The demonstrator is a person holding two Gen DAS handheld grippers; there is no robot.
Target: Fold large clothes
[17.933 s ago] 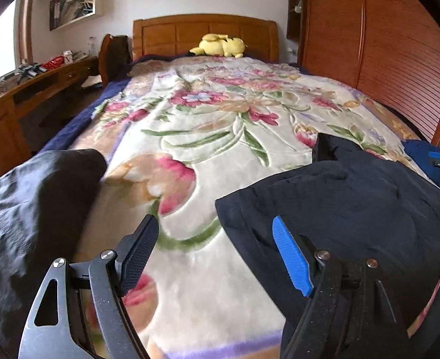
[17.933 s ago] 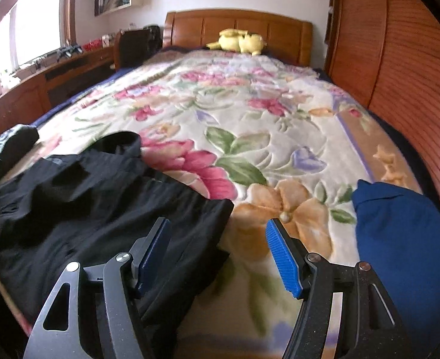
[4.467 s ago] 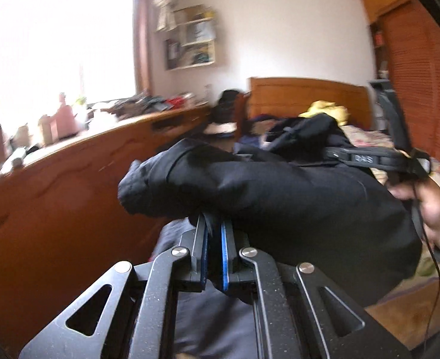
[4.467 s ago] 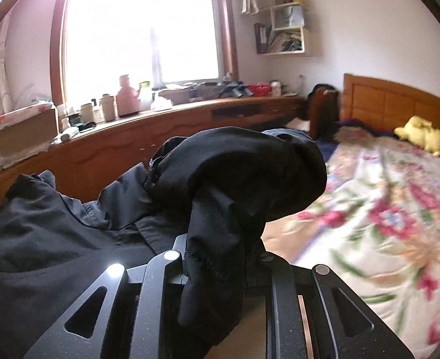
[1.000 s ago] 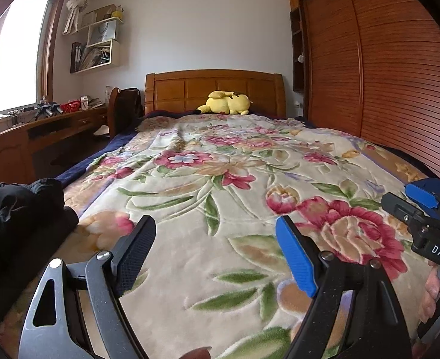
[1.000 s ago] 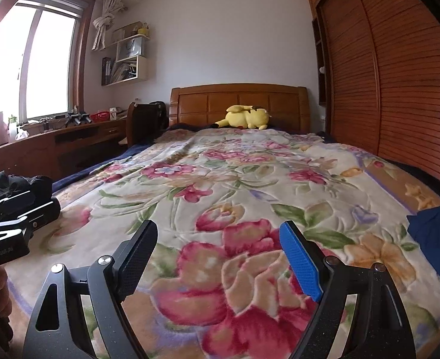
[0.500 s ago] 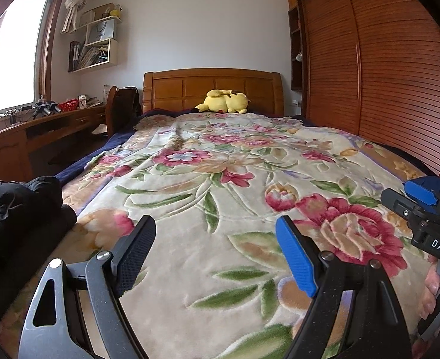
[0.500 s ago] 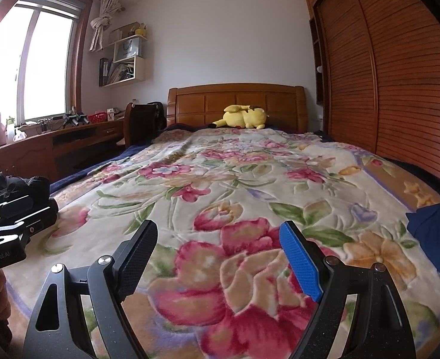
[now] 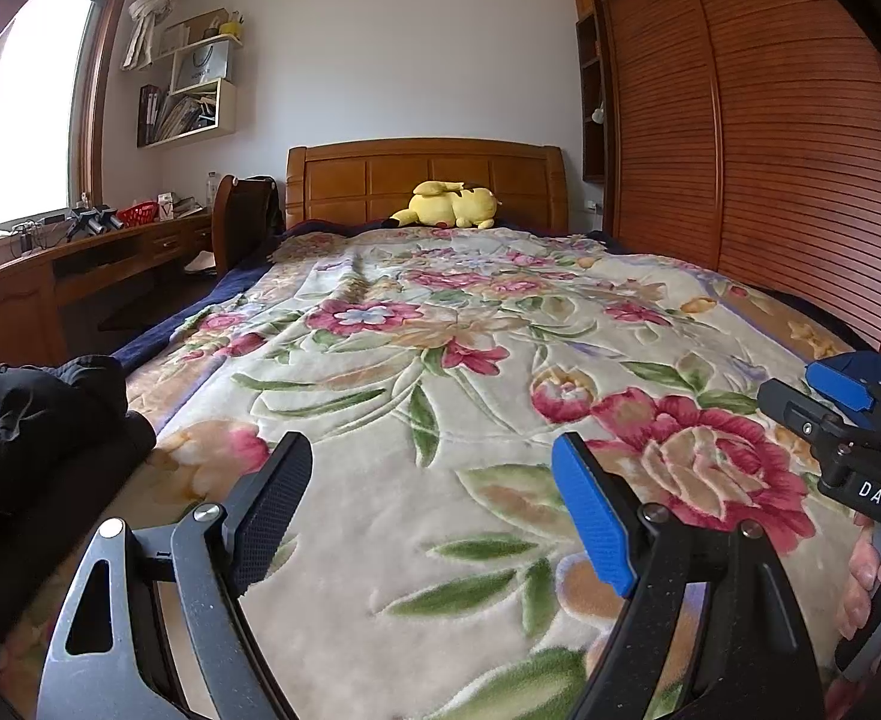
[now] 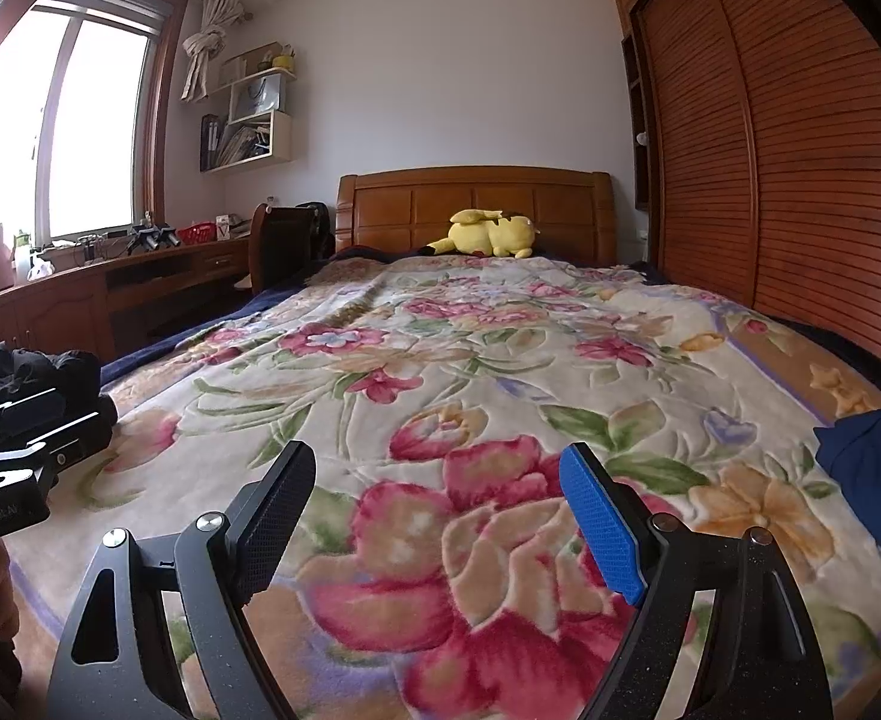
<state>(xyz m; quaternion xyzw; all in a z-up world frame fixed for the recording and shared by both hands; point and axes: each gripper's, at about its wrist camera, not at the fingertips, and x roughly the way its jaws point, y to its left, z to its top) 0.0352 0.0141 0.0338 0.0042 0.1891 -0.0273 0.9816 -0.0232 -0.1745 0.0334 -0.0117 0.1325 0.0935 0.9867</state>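
Note:
A pile of black clothes lies at the near left corner of the bed; its top also shows at the left edge of the right wrist view. A dark blue garment lies at the near right edge of the bed. My left gripper hovers open over the floral blanket, nothing between its fingers. My right gripper is open too, empty, over the big pink flower. Each gripper shows in the other's view: the right gripper at the right edge, the left one's body at the left edge.
A yellow plush toy lies at the wooden headboard. A wooden desk with clutter and a chair run along the left under the window. Slatted wardrobe doors line the right side.

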